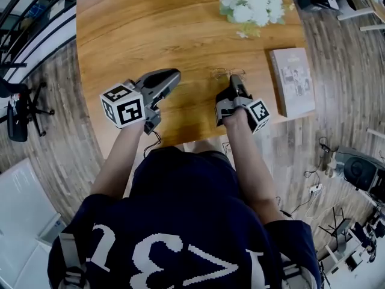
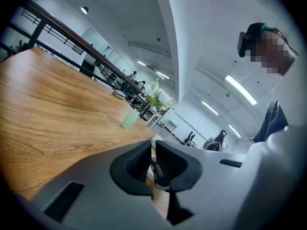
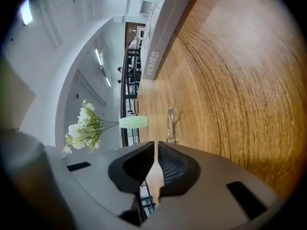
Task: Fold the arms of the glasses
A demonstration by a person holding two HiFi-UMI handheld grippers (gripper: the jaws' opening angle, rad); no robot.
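Presently the grey left tool [image 1: 173, 77] and right tool [image 1: 236, 82] are both pressed together, empty. Thin wire-rimmed glasses [image 1: 225, 73] lie on the wooden surface [image 1: 180, 29] just beyond the right tool. This looks like the approach step, so next a tool must spread around an arm.

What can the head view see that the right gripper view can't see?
Only the head view shows the left gripper, the person's dark shirt and the floor. Only the right gripper view shows the pale green vase under the flowers, the ceiling lights, and how that gripper's jaws stand: shut, with nothing between them. Both show the wooden table, the white flowers, and the glasses lying just ahead of the right gripper.
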